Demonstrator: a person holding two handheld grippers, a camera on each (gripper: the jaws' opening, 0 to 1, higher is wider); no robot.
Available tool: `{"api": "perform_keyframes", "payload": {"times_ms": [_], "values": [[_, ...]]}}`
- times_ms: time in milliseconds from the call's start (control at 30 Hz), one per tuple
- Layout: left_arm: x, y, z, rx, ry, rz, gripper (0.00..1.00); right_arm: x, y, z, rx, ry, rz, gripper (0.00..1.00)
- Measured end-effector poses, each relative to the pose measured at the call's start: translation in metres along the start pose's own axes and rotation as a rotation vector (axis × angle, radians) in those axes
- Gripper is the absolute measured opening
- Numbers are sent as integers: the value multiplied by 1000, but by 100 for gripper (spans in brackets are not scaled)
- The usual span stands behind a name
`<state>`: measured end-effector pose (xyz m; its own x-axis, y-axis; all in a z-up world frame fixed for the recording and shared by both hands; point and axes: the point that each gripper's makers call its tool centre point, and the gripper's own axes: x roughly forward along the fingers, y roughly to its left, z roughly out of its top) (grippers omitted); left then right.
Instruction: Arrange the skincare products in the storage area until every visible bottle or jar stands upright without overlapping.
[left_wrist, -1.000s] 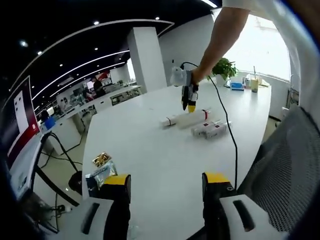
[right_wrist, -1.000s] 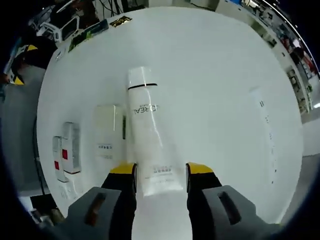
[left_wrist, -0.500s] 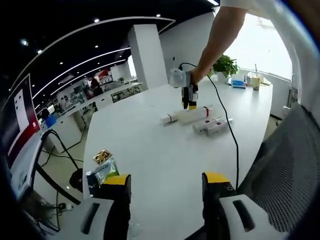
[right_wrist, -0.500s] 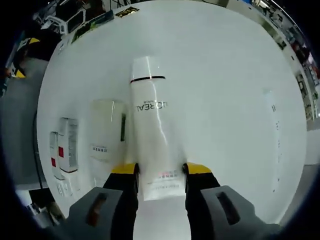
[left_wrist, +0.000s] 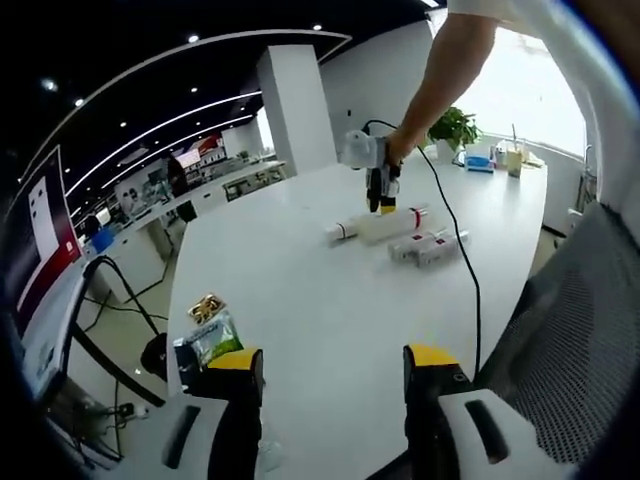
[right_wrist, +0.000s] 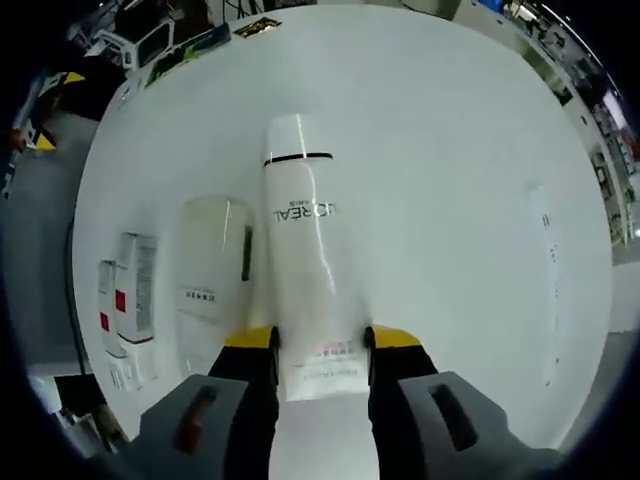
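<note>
A white L'Oreal tube (right_wrist: 305, 270) lies flat on the white table (right_wrist: 450, 200), cap pointing away. My right gripper (right_wrist: 320, 340) has its jaws pressed on both sides of the tube's flat end. A cream bottle (right_wrist: 210, 260) lies alongside the tube, and two small white-and-red boxes (right_wrist: 130, 295) lie further left. In the left gripper view the same tube (left_wrist: 385, 224) and boxes (left_wrist: 425, 245) rest mid-table, with the right gripper (left_wrist: 380, 195) pointing down on them from a person's arm. My left gripper (left_wrist: 325, 365) hangs open over the near table edge, holding nothing.
Snack packets (left_wrist: 205, 335) lie at the near left table corner. A black cable (left_wrist: 465, 270) runs from the right gripper across the table. A mesh chair back (left_wrist: 570, 320) stands at the right. A potted plant (left_wrist: 452, 130) and small items (left_wrist: 490, 160) sit at the far end.
The right jaws have narrowed onto the tube's flat end. The left gripper has stayed open in place, and the tube still lies flat.
</note>
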<state>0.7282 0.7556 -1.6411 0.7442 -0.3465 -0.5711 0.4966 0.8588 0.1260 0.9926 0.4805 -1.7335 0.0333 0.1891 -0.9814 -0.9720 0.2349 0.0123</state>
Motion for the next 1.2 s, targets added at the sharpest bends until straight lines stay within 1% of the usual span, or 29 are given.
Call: {"api": "perform_keyframes", "payload": {"times_ms": [100, 133, 233, 300, 433, 567, 600, 633, 700, 833, 867, 900, 933, 1000, 1067, 1100, 1133, 1167, 1200], "values": [[0, 1, -1, 1, 6, 6, 58, -1, 3, 2, -31, -2, 5, 29], [0, 3, -1, -8, 7, 10, 58, 1, -3, 2, -46, -4, 5, 29], [0, 3, -3, -6, 13, 12, 58, -2, -4, 8, -74, -12, -23, 27], [1, 3, -6, -1, 28, 14, 58, -5, -4, 10, -74, -14, -24, 26], [0, 5, -5, -2, 25, 22, 58, -13, -2, 14, -97, -17, -26, 25], [1, 6, -7, 1, 35, 24, 58, -16, -9, 18, -116, -19, -36, 26], [1, 6, -8, 4, 41, 24, 58, -15, -9, 18, -105, -20, -25, 27], [2, 6, -8, 5, 43, 24, 58, -12, -2, 18, -79, -20, 23, 28], [2, 5, -9, 7, 45, 23, 58, -7, 0, 18, -104, -13, 13, 29], [0, 7, -5, 11, 27, 30, 58, 2, -2, 14, -106, -10, 45, 30], [0, 7, -4, 12, 24, 34, 58, 3, -3, 14, -113, -8, 41, 30], [0, 7, -4, 11, 24, 33, 58, 3, -5, 14, -139, -4, 23, 31], [0, 6, -4, 10, 23, 31, 58, 4, -1, 14, -154, 5, 19, 31], [0, 6, -5, 17, 26, 27, 58, 2, 3, 15, -128, 6, 27, 32], [0, 5, -5, 18, 31, 27, 58, 3, 1, 17, -149, -9, 24, 32], [0, 6, -6, 20, 35, 30, 58, 3, 2, 19, -188, -21, 28, 33], [1, 6, -7, 19, 38, 30, 58, 3, 2, 19, -191, -19, 29, 33], [1, 6, -7, 17, 41, 28, 58, 3, 3, 21, -215, -19, 49, 33], [1, 5, -7, 18, 40, 27, 58, 3, 2, 23, -212, -33, 40, 35]]}}
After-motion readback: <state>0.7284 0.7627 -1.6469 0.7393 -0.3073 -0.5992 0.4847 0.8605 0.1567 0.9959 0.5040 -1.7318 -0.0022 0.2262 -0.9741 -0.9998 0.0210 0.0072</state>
